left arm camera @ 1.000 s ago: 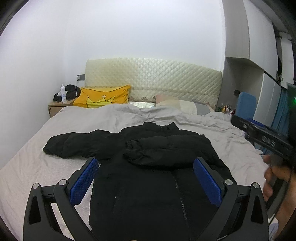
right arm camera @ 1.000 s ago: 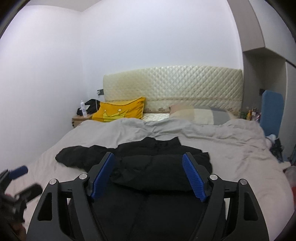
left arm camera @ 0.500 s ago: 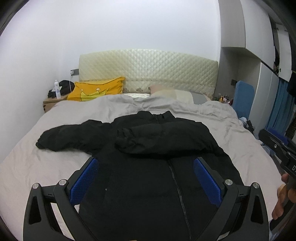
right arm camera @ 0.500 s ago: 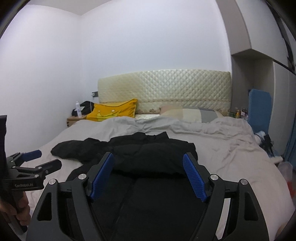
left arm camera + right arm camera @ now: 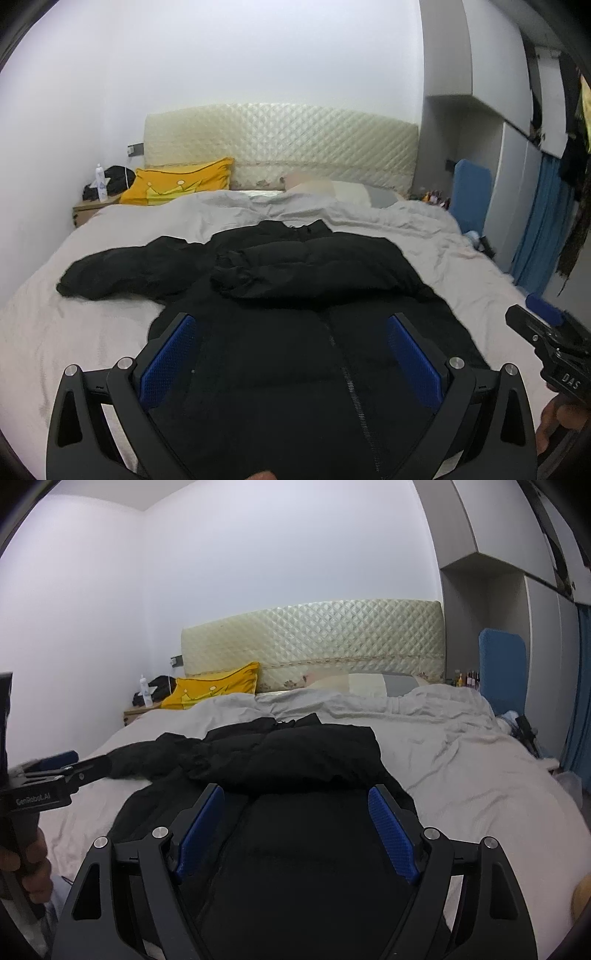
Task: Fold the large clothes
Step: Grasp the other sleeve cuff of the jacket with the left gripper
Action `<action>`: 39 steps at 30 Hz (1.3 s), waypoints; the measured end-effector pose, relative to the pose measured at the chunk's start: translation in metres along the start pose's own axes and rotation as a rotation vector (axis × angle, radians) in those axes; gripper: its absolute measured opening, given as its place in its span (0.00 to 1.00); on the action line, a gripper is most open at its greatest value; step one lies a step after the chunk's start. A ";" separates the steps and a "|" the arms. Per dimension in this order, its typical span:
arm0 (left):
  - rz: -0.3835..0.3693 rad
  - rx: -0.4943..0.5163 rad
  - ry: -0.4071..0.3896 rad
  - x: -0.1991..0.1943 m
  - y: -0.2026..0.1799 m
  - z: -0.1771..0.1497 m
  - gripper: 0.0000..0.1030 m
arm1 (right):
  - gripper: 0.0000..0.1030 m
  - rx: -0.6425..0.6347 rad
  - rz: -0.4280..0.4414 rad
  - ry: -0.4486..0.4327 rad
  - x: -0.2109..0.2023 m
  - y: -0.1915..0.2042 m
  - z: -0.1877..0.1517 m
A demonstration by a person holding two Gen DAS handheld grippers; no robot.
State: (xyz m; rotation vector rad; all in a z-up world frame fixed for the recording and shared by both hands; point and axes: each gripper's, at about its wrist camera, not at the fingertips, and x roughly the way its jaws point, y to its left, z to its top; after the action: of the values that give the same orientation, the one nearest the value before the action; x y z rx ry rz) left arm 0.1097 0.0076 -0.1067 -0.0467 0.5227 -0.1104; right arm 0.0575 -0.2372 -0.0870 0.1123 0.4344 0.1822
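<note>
A black puffer jacket (image 5: 295, 332) lies front-up on the grey bed (image 5: 92, 236), zipper toward me. Its right sleeve is folded across the chest; its left sleeve (image 5: 122, 269) stretches out to the left. The jacket also shows in the right wrist view (image 5: 295, 760). My left gripper (image 5: 291, 332) is open and empty above the jacket's lower front. My right gripper (image 5: 295, 805) is open and empty above the jacket's right side. Each gripper shows at the edge of the other's view: the right one (image 5: 546, 332), the left one (image 5: 55, 771).
A yellow pillow (image 5: 177, 184) and a pale pillow (image 5: 332, 188) lie by the quilted headboard (image 5: 280, 144). A nightstand (image 5: 88, 210) with a bottle stands at the left. A blue chair (image 5: 471, 195), cupboards and a blue curtain (image 5: 535, 236) line the right side.
Both grippers have drawn back and lower toward the jacket's hem, so the jacket looks larger. The jaws stay open. The jacket has not moved.
</note>
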 end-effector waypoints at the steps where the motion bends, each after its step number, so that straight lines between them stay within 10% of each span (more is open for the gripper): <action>1: -0.004 -0.010 -0.003 -0.001 0.002 -0.002 1.00 | 0.77 0.000 0.001 -0.001 -0.001 0.000 -0.002; 21: -0.055 -0.146 0.080 0.022 0.089 0.007 1.00 | 1.00 -0.030 -0.050 0.001 -0.001 0.005 -0.014; 30: 0.063 -0.141 0.119 0.042 0.190 0.041 1.00 | 1.00 -0.003 -0.074 0.024 -0.003 -0.001 -0.023; 39: 0.121 -0.426 0.161 0.096 0.335 0.061 0.99 | 1.00 0.002 -0.107 0.029 0.002 0.002 -0.027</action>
State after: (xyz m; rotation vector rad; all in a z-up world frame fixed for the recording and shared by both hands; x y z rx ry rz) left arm 0.2539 0.3299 -0.1252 -0.4246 0.7014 0.1186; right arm 0.0470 -0.2330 -0.1116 0.0879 0.4688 0.0784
